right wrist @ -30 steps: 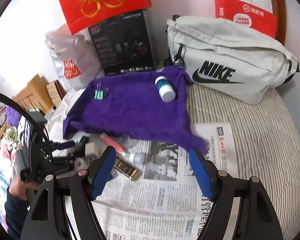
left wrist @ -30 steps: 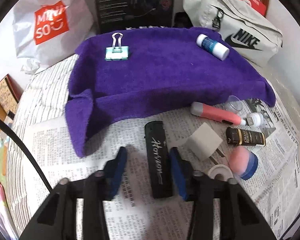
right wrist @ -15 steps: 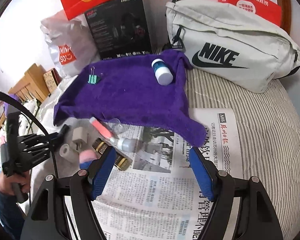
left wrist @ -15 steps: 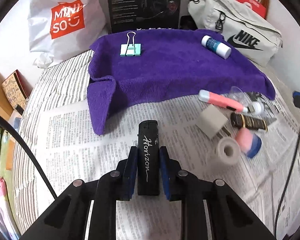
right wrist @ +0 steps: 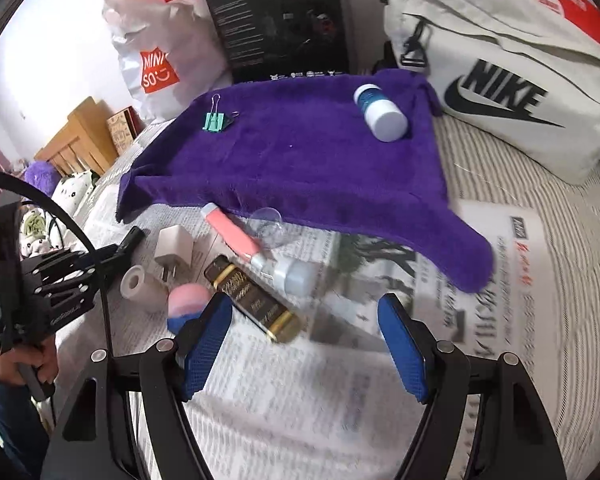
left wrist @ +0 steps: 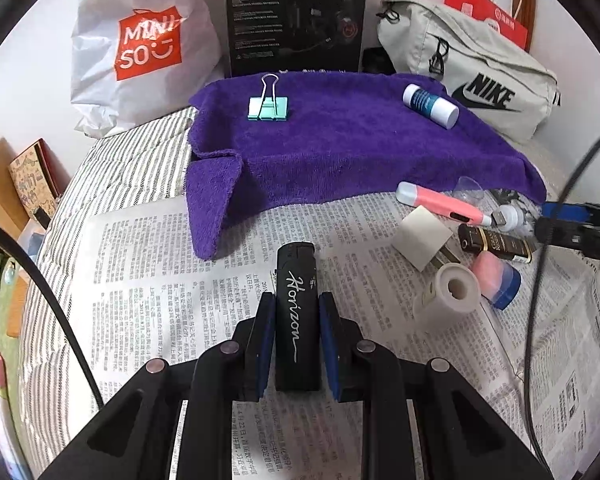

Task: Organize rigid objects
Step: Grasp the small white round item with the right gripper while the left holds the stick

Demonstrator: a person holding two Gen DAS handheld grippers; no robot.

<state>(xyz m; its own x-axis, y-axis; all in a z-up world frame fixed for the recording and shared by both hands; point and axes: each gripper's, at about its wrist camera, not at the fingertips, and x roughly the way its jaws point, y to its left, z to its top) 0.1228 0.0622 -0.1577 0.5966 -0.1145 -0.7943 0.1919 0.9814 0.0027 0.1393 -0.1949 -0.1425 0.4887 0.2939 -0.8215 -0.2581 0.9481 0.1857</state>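
Observation:
My left gripper (left wrist: 296, 304) is shut on a black lighter (left wrist: 297, 312) marked "Horizon", held above the newspaper (left wrist: 148, 264). A purple towel (left wrist: 340, 148) lies behind, bearing a teal binder clip (left wrist: 269, 107) and a blue-and-white bottle (left wrist: 431, 105). My right gripper (right wrist: 304, 320) is open and empty, low over the newspaper (right wrist: 480, 340), close to a black-and-gold tube (right wrist: 256, 300). The left gripper (right wrist: 100, 260) and the lighter's tip (right wrist: 132, 238) show at the left of the right wrist view.
On the newspaper lie a pink pen (left wrist: 440, 204), a white charger (left wrist: 422, 236), a tape roll (left wrist: 452, 290), a pink-and-blue sponge (left wrist: 496, 278) and a clear cup (right wrist: 268, 224). A Nike bag (right wrist: 500, 76), black box (left wrist: 296, 16) and Miniso bag (left wrist: 140, 44) stand behind.
My left gripper closed on the black lighter and lifted it back off the newspaper. My right gripper moved forward and down toward the black-and-gold tube, still open.

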